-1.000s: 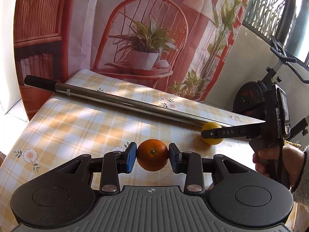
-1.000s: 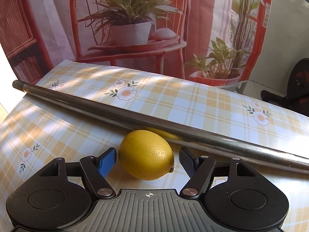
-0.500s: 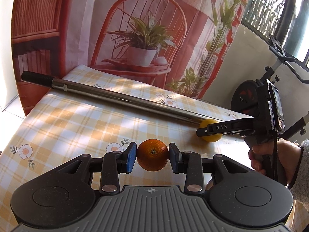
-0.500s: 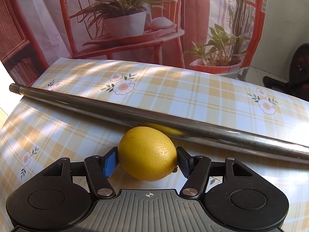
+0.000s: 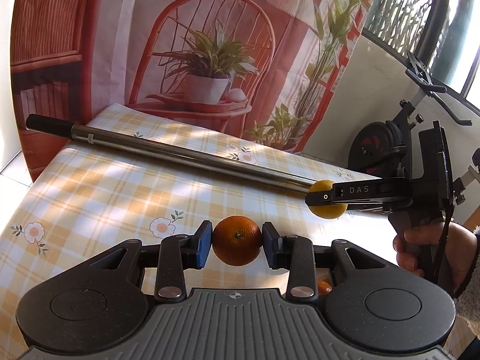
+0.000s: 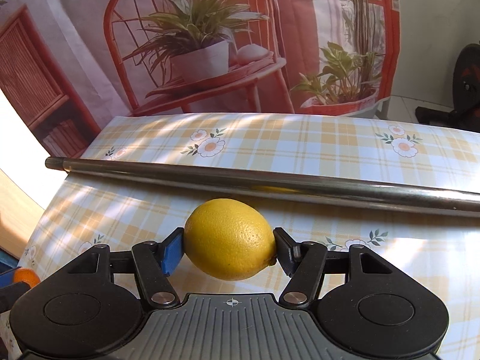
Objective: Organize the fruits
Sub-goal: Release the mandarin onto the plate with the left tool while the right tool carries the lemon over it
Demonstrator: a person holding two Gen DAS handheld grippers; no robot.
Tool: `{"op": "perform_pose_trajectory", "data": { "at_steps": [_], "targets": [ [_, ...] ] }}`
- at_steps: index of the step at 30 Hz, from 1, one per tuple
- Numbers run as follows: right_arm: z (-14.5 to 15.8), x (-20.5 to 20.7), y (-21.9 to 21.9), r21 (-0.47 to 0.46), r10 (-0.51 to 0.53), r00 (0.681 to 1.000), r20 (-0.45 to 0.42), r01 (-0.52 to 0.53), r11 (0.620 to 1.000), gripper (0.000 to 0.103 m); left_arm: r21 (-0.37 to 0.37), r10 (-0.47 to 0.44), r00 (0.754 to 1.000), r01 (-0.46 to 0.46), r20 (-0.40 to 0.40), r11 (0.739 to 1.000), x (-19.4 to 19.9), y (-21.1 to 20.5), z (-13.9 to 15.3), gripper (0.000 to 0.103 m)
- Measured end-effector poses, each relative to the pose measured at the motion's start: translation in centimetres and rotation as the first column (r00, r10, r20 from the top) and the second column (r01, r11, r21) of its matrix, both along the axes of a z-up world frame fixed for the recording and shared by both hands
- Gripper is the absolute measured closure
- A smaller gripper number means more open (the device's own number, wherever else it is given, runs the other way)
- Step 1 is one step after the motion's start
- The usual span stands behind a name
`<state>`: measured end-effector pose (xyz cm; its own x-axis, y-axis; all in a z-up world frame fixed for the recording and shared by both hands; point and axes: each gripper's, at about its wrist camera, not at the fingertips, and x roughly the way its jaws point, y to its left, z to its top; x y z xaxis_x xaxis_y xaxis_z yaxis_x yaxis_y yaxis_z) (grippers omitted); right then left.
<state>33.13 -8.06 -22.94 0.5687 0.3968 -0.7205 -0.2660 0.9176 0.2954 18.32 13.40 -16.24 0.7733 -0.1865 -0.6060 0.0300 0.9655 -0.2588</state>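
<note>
An orange is pinched between the blue pads of my left gripper, which is shut on it above the checked tablecloth. To the right in the left wrist view, my right gripper grips a yellow lemon next to the end of a metal pole. The right wrist view has that lemon filling the gap of the right gripper, both pads pressed to its sides. A second orange peeks out under the left gripper. An orange also shows at the left edge of the right wrist view.
A long metal pole lies across the table, just behind the lemon. A printed backdrop of a red chair and plant hangs behind the table. An exercise bike stands at the right. A hand holds the right gripper.
The right gripper's fingers went from open around the lemon to shut on it, then rose with it. The left gripper kept its orange and lifted a little.
</note>
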Motion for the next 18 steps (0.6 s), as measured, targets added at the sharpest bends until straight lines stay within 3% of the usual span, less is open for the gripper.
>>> {"op": "perform_pose_trajectory", "data": {
  "at_steps": [14, 18],
  "targets": [
    [3.4, -10.7, -5.0, 0.135, -0.030, 0.994, 0.102, 0.016, 0.991, 0.044, 0.041, -0.094, 0.995, 0.093, 0.025, 0.995, -3.4, -3.4, 1.4, 0.065],
    [3.8, -14.0, -6.3, 0.129, -0.047, 0.987, 0.155, 0.027, 0.991, 0.044, 0.053, -0.116, 0.993, 0.115, 0.023, 0.992, -4.4, -4.3, 1.7, 0.065]
  ]
}}
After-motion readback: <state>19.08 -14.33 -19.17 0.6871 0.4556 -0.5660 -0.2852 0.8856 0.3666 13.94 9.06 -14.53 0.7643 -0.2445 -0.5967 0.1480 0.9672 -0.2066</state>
